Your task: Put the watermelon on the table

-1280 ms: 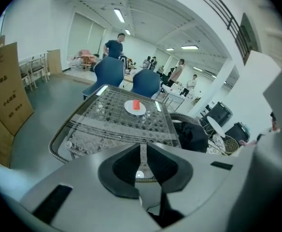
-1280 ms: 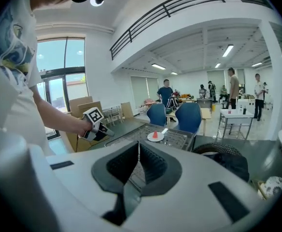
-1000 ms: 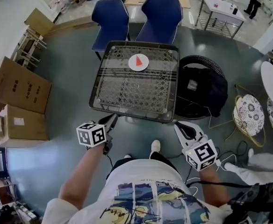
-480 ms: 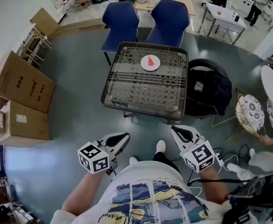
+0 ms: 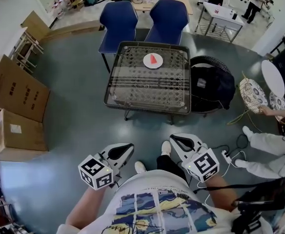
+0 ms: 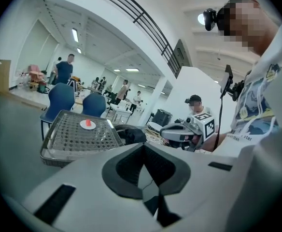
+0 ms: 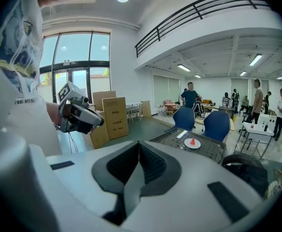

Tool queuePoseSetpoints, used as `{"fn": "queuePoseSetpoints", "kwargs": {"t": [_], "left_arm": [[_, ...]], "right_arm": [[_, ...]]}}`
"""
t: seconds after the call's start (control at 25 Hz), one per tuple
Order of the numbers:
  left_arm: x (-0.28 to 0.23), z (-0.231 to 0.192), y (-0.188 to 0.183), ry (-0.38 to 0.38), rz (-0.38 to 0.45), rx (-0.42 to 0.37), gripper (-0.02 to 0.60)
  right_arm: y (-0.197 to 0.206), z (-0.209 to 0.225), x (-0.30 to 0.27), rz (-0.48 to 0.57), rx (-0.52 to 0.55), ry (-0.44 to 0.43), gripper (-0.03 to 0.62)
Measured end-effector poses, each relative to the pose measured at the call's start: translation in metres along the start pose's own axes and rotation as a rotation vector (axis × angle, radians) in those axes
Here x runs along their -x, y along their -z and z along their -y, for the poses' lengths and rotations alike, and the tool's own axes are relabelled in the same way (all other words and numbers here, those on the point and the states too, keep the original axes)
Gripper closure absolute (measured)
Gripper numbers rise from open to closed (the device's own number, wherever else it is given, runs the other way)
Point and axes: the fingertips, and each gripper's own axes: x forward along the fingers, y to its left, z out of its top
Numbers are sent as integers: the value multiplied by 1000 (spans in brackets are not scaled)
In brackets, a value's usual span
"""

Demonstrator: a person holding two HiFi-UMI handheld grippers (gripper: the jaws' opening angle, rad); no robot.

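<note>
A red watermelon slice (image 5: 153, 59) lies on a white plate (image 5: 148, 62) at the far side of the mesh-topped table (image 5: 132, 94). Both grippers are held near my body, well short of the table and apart from it. My left gripper (image 5: 131, 146) is shut and holds nothing. My right gripper (image 5: 172, 137) also stands shut and holds nothing. In the left gripper view the closed gripper (image 6: 143, 146) points toward the table (image 6: 59, 146) and the slice (image 6: 88, 123). The right gripper view shows its closed gripper (image 7: 138, 143), with the slice (image 7: 192, 141) far off.
Two blue chairs (image 5: 117, 17) (image 5: 169, 14) stand behind the table. A round wire seat with a black bag (image 5: 212, 85) sits at its right. Cardboard boxes (image 5: 11, 90) are at the left. A person in white (image 5: 268, 147), a patterned cushion (image 5: 252, 95) and cables (image 5: 229, 155) are at the right.
Both grippers have drawn back from the table's near edge toward my body, and the table now lies farther off. The slice stays on its plate.
</note>
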Motion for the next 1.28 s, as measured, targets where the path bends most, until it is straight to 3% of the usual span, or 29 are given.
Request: {"fn": "queuePoseSetpoints", "kwargs": {"t": [0.32, 0.6, 1.28], "left_arm": [[28, 13, 11, 64, 15, -8, 572], [41, 10, 11, 89, 18, -20, 572], [70, 0, 16, 35, 52, 18, 572]], "right_arm": [[4, -48, 3, -18, 3, 16, 583], [-6, -65, -5, -13, 21, 18, 583], [-18, -100, -33, -44, 94, -80, 585]]}}
